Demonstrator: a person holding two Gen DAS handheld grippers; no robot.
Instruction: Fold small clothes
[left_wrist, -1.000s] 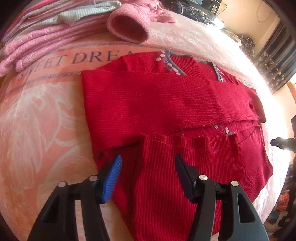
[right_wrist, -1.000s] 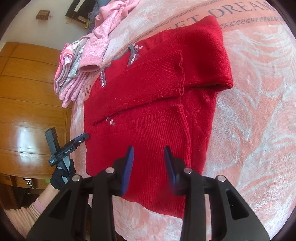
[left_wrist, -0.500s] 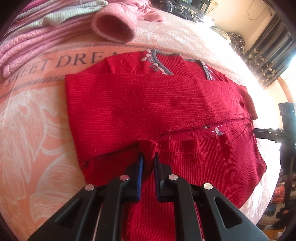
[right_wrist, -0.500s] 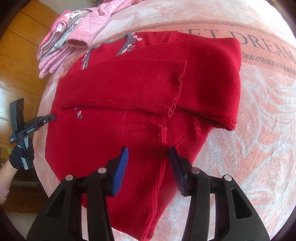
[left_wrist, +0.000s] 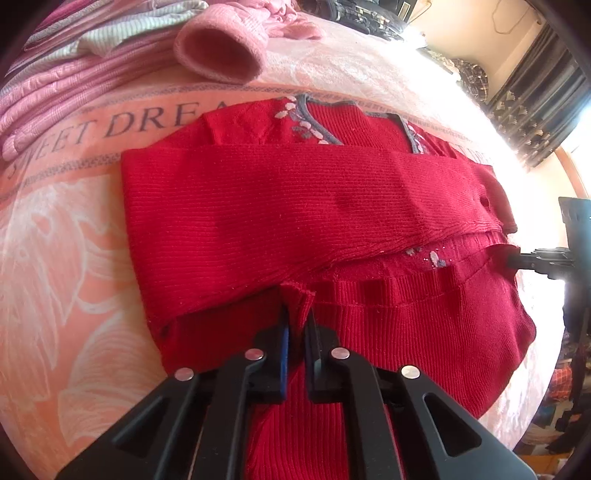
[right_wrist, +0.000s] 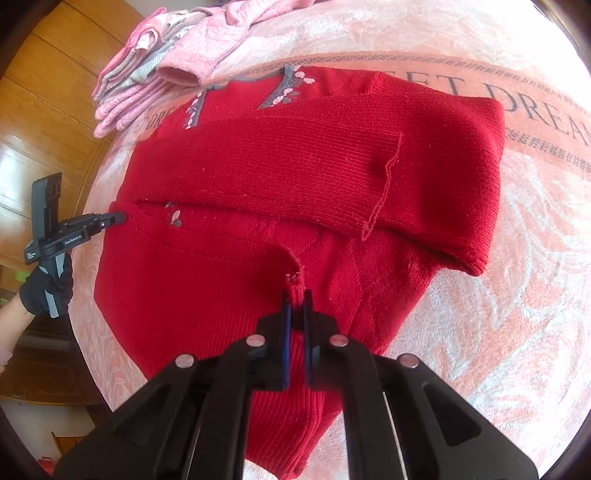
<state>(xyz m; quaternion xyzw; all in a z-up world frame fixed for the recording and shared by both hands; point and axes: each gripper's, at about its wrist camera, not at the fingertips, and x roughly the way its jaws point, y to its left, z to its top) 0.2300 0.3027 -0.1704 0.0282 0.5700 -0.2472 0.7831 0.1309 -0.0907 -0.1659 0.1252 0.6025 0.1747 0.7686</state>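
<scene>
A red knit sweater (left_wrist: 277, 206) lies flat on a peach blanket, collar at the far side, with a sleeve folded across its chest. My left gripper (left_wrist: 297, 317) is shut on a raised pinch of the sweater's ribbed lower part, near the sleeve cuff. In the right wrist view my right gripper (right_wrist: 297, 299) is shut on a similar pinch of the same sweater (right_wrist: 295, 166). Another gripper's black tip (left_wrist: 524, 256) touches the sweater's right edge. In the right wrist view a black-gloved hand (right_wrist: 44, 291) holds a gripper tip (right_wrist: 110, 218) against the left edge.
The blanket (left_wrist: 66, 240) is printed with "SWEET DREAM" lettering (left_wrist: 147, 125). A pile of pink and striped clothes (left_wrist: 74, 74) lies beyond the collar, with a pink sleeve opening (left_wrist: 221, 51) facing me. Wooden panelling (right_wrist: 44, 110) stands past the bed's left side.
The left gripper closed on the sweater about half a second ago and stays shut. The right gripper, open until then, has now shut on a pinch of red fabric.
</scene>
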